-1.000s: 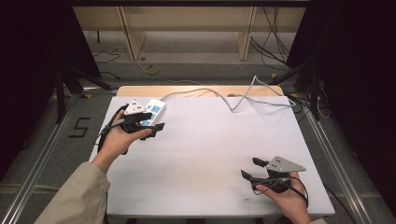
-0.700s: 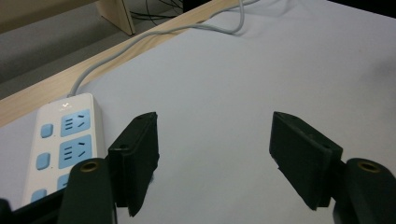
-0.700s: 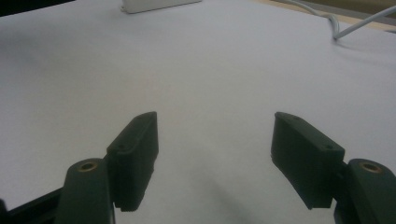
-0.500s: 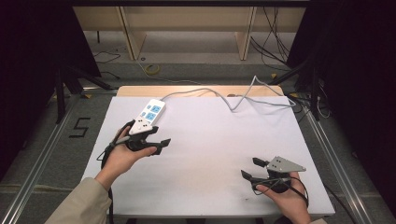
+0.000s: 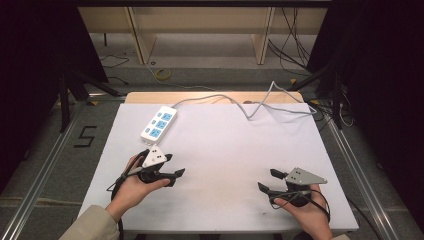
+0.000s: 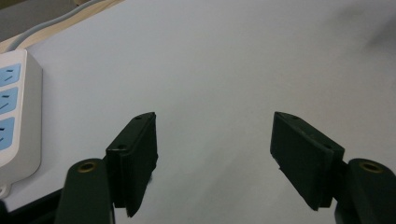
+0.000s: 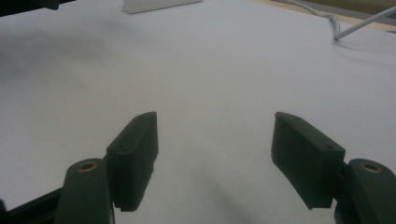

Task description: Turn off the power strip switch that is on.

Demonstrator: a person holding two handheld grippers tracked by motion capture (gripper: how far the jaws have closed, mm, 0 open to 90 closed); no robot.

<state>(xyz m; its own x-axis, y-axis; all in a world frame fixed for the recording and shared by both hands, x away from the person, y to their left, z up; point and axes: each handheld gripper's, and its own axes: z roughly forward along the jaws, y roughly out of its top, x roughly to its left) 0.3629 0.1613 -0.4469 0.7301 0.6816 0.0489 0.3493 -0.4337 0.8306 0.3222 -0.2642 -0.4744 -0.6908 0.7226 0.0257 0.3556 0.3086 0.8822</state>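
My left tongs point(image 5: 172, 166) apart over bare white tabletop point(image 5: 225, 150), white power strip point(image 5: 158, 123) near beyond them at the far left, nothing between, its grey cable point(image 5: 250, 102) looping along the far edge, my right tongs point(image 5: 267, 180) apart, empty, well apart.

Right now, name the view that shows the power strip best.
The high view: the whole power strip lies there with three blue sockets and its cable. The left gripper view catches one side of it at the frame edge; the right gripper view catches just one end at the top.
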